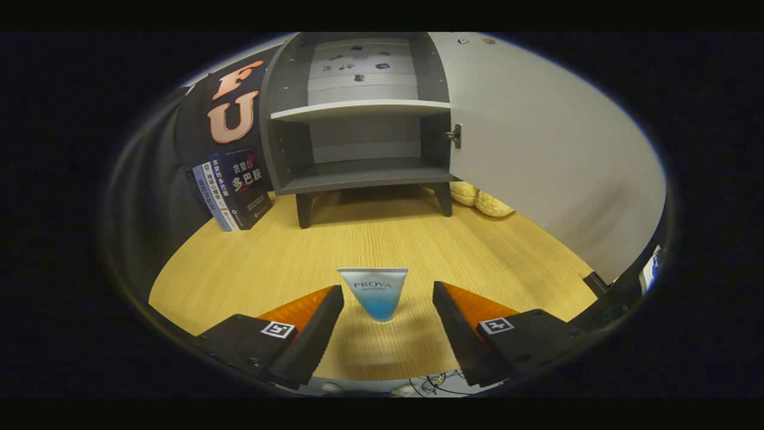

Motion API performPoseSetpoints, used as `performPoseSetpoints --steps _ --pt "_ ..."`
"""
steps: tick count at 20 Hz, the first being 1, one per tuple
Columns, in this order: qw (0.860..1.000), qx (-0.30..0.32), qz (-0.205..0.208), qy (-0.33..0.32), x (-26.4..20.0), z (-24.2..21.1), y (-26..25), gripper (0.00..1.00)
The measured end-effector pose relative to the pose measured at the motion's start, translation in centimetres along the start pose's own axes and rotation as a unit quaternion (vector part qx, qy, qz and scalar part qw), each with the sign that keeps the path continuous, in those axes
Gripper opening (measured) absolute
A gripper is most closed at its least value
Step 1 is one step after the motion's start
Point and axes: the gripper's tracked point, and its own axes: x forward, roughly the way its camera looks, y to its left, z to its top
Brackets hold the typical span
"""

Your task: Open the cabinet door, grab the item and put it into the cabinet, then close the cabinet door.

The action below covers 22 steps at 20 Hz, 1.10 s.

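1. The gripper has its fingers spread apart, with the tube standing between their tips, touching neither.
2. Beyond the tube, on the table, stands the cabinet, its door swung open.
3. Books lean left of the cabinet.
4. Something yellow, perhaps plush, lies beside the cabinet's right leg.

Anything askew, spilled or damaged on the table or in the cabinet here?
Nothing stands out. The tube stands upright between the open gripper fingers, untouched. The cabinet door is swung open, and books lean beside it.
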Motion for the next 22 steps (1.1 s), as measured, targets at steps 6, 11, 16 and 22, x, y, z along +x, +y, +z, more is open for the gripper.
performPoseSetpoints --steps 6,11,16,22 --pt "0.999 0.01 0.027 0.022 2.8 -1.6 0.9 0.81" --pt "0.998 0.008 0.047 0.041 3.0 -1.5 2.2 0.57" --pt "0.998 -0.012 0.055 0.028 0.4 3.0 3.8 0.57" --pt "0.998 -0.024 0.062 -0.017 -3.0 12.8 5.6 0.57"
